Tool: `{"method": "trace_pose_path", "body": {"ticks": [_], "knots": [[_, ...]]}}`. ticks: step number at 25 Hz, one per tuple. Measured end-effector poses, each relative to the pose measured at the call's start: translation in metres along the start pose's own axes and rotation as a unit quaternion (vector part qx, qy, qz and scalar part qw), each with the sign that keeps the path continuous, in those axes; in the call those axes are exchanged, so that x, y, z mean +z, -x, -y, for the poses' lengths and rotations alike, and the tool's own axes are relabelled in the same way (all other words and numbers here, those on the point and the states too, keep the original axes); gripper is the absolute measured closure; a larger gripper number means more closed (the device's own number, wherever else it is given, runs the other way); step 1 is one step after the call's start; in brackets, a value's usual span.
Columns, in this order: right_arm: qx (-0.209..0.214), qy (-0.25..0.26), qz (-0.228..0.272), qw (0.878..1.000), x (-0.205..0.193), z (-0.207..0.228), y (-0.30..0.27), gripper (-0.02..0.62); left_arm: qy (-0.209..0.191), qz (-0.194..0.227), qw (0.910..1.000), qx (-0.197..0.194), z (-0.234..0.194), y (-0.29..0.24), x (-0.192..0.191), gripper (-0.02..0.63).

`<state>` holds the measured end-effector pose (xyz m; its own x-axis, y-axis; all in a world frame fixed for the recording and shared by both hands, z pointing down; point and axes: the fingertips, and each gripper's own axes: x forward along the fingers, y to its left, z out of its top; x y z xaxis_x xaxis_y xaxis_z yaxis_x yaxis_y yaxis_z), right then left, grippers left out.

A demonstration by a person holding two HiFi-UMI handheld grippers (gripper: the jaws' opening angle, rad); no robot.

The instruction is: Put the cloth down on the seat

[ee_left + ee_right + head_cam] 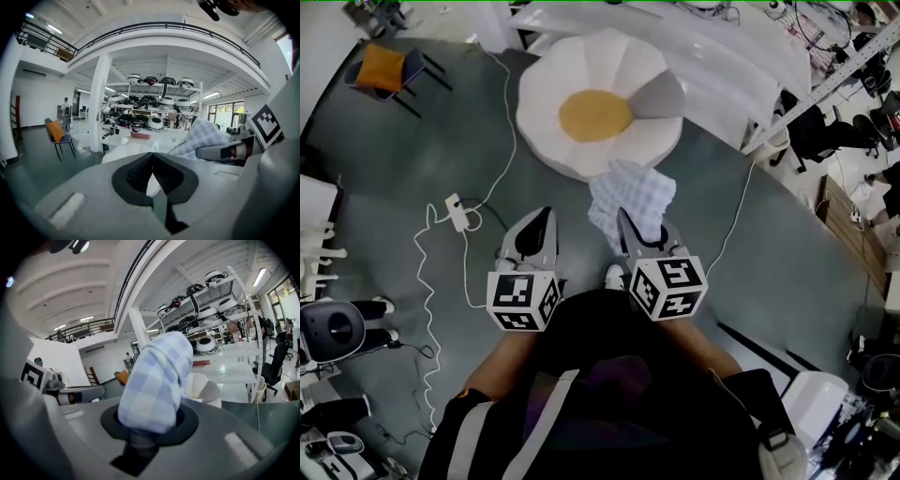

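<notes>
Your right hand-held gripper [630, 230] pinches a bunched end of the cloth [630, 199], which looks soft, light and floppy, just short of the seat [600, 66]; your left hand-held gripper [546, 216] is closed, empty.

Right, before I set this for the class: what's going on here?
A person holds a gripper in each hand. The right gripper has its jaws shut on a bunched blue-and-white checked cloth. The left gripper carries nothing, and its jaws are together. Just ahead, on the grey floor, is the seat, a white petal-shaped pouffe with a yellow centre. The cloth is held in the air by the seat's near edge and has not yet been put down on it.
</notes>
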<state>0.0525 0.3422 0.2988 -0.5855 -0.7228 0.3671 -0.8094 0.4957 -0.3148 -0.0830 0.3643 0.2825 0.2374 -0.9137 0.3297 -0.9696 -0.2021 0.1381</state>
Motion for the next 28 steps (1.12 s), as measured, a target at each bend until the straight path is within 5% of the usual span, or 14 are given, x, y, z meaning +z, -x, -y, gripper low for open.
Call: {"method": "trace_pose_path", "body": {"ticks": [10, 28], "knots": [[-0.001, 0.004, -0.002, 1.0, 0.023, 0.046, -0.027, 0.508, -0.007, -0.001, 0.9999, -0.008, 0.015, -0.062, 0.018, 0.606], [-0.054, -0.002, -0.009, 0.998, 0.068, 0.073, -0.155, 0.508, 0.003, -0.006, 0.9978, -0.066, -0.065, -0.2, 0.055, 0.606]]}}
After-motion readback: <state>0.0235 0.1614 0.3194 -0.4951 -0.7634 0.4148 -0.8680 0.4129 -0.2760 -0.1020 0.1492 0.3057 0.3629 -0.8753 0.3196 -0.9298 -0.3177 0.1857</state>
